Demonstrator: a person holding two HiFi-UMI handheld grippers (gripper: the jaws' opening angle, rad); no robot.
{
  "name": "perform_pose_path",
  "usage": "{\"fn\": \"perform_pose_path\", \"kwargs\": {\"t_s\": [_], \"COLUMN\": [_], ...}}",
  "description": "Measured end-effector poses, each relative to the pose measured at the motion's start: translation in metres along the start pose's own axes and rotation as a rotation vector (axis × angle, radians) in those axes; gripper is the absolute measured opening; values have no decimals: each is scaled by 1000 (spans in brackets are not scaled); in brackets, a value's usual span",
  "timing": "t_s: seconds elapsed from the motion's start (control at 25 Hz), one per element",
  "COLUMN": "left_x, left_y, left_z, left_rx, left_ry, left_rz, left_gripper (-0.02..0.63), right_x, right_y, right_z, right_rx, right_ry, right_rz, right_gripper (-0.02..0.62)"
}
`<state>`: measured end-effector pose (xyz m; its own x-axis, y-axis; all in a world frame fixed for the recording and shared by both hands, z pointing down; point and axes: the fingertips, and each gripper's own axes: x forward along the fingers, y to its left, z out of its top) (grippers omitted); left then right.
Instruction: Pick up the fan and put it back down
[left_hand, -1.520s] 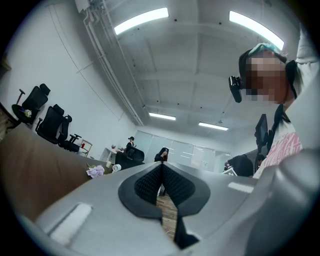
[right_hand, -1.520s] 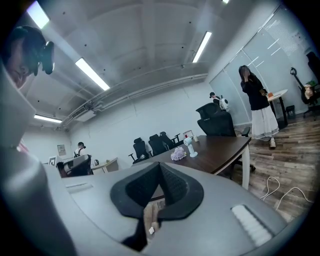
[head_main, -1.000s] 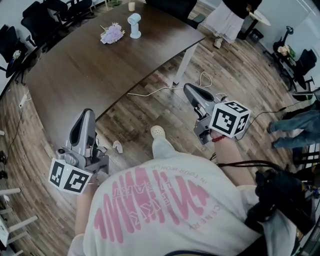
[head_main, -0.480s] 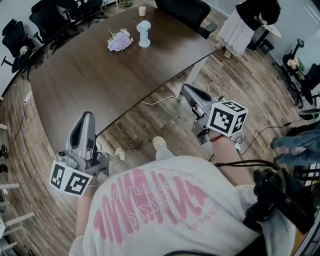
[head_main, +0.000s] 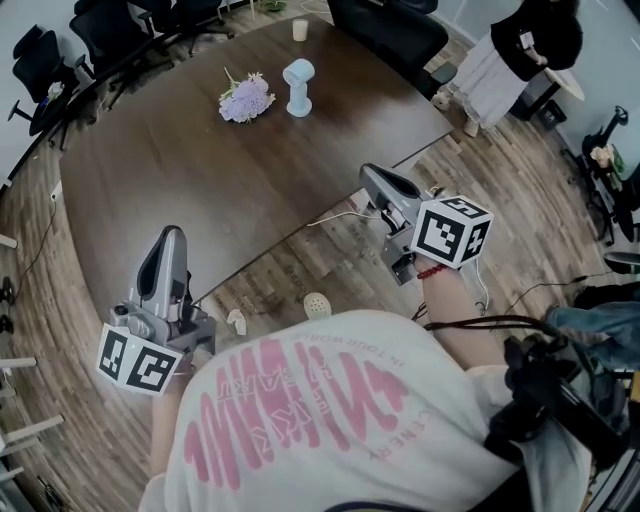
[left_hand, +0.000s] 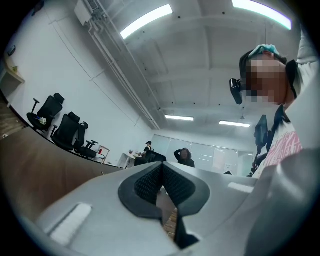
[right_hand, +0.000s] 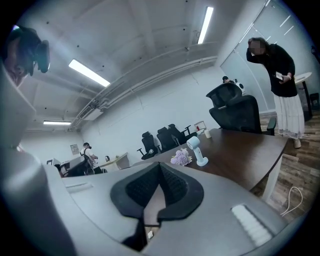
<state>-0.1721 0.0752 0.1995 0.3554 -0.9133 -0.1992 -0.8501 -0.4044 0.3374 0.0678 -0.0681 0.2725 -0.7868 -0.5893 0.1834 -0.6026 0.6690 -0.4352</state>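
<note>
A small light-blue fan (head_main: 298, 85) stands upright on the far part of the dark wooden table (head_main: 180, 170), with a bunch of lilac flowers (head_main: 245, 98) beside it on the left. In the right gripper view the fan (right_hand: 196, 149) and the flowers (right_hand: 181, 158) show far beyond the jaws. My right gripper (head_main: 368, 174) is shut and empty, over the floor near the table's near right corner. The left gripper (head_main: 171, 236) is also shut and empty, at the table's near edge. Both grippers (left_hand: 161, 167) (right_hand: 159, 167) hold nothing, and both are far from the fan.
A white cup (head_main: 300, 30) sits at the table's far end. Black office chairs (head_main: 60, 50) line the far left side and one stands at the far end (head_main: 385, 30). A person in black and white (head_main: 520, 45) stands at upper right. A white cable (head_main: 335, 215) lies on the wooden floor.
Both grippers have moved forward toward the table, and the table with the fan now sits nearer and lower in the head view. Both stay shut and empty.
</note>
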Motion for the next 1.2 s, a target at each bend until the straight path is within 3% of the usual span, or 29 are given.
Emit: {"fn": "perform_pose_path", "kwargs": {"t_s": [0.64,1.2], "left_x": [93,137], "left_y": [55,63], "left_z": [-11,-33], "left_rx": [18,3], "left_ry": [-24,24], "left_rz": [149,143], "left_gripper": [17,17], "right_x": [105,124], "right_y": [-92,-137], "right_z": [49,42], "right_rx": [3,67], "right_ry": [79,96], "right_rz": [95,87], "right_gripper": [6,6]}}
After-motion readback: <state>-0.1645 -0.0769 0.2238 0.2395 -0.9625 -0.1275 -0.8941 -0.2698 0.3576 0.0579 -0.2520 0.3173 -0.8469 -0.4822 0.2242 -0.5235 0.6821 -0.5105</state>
